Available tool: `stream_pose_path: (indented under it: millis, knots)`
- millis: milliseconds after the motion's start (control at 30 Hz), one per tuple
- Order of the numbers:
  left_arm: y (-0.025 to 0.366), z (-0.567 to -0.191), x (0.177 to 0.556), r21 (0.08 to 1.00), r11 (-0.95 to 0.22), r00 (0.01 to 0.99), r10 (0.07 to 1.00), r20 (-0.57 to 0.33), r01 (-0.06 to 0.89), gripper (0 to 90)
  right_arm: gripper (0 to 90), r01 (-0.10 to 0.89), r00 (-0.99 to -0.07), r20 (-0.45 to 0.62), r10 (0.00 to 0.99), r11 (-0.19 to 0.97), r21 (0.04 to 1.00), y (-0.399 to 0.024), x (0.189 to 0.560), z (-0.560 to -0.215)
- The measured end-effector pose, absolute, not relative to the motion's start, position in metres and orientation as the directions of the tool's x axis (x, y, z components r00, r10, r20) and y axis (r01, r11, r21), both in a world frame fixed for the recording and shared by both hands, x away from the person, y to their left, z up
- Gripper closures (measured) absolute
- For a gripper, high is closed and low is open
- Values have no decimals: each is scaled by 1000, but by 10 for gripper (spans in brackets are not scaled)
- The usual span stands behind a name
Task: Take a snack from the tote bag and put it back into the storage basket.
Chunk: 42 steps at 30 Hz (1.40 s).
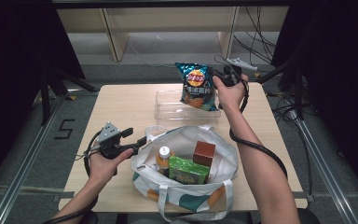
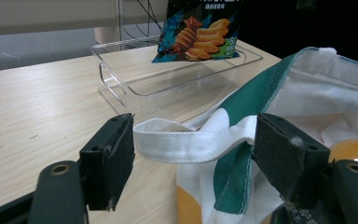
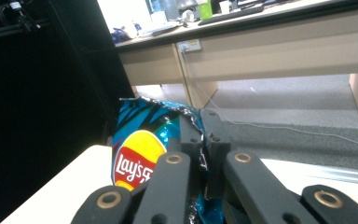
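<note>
chip bag [image 2: 198,35] top cropped, bottle [image 1: 164,158] label perhaps unreadable, partly buried

Right gripper [image 1: 223,74] pinching chip bag [image 1: 197,86] above clear tray [image 1: 168,109]

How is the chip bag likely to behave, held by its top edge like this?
The chip bag hangs from its crimped top in the shut right gripper, so it is probably light. Its foil looks crinkled and puffy, so it would likely swing, flex and perhaps slip. Lowered into the clear tray, it may flop over.
</note>
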<state>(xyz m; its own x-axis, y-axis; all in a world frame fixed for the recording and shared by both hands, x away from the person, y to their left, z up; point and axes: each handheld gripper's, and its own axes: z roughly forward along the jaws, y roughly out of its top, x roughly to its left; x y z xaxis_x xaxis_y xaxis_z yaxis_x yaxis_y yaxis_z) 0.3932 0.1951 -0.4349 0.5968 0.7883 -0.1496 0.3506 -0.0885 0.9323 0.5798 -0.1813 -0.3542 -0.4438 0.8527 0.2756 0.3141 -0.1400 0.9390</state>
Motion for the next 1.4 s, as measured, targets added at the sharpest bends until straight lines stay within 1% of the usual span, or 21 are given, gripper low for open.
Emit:
stream_pose_path:
  millis: [133,167,200,400,533,567,667,733,767,833,900,1233,1267,1300,1400]
  knots:
    - [195,-435,393,933,-89,598,788,-149,350,286,899,324,-442,261,858,-119,939,-183,582,-361]
    - [195,-435,393,933,-89,598,788,-149,350,286,899,320,-437,267,859,-129,939,-183,583,-363]
    - [195,-435,393,933,-88,597,788,-150,350,286,900,339,-429,287,857,-142,930,-182,582,-364]
    - [195,-435,393,933,-87,597,788,-150,350,285,897,345,-421,286,861,-140,928,-184,584,-370]
    - [195,-435,393,933,-88,597,788,-149,350,285,896,338,-425,271,863,-126,933,-185,585,-370]
    - [195,-435,393,933,-88,597,788,-149,349,286,896,353,-413,283,866,-134,926,-185,583,-369]
    - [195,-435,393,932,-88,597,788,-149,350,285,894,355,-411,279,868,-130,926,-185,584,-370]
    - [195,-435,393,932,-89,597,788,-149,350,285,892,343,-425,251,869,-102,934,-187,586,-372]
    - [195,-435,393,933,-89,597,788,-149,350,285,892,358,-413,268,870,-116,927,-186,584,-372]
    - [195,-435,393,933,-89,597,789,-148,349,285,892,358,-408,273,871,-123,926,-186,584,-372]
    - [195,-435,393,933,-88,597,789,-148,349,285,894,339,-426,243,871,-95,936,-186,586,-372]
    - [196,-435,393,933,-88,597,788,-149,349,285,899,357,-422,283,861,-129,925,-177,584,-367]
    - [196,-435,393,933,-87,597,788,-150,349,285,899,345,-427,266,864,-117,931,-177,585,-368]
    - [196,-435,393,933,-88,598,788,-149,349,285,899,366,-416,287,863,-130,921,-176,584,-368]
    - [196,-435,393,933,-89,598,787,-148,348,285,898,356,-420,271,866,-118,927,-177,586,-372]
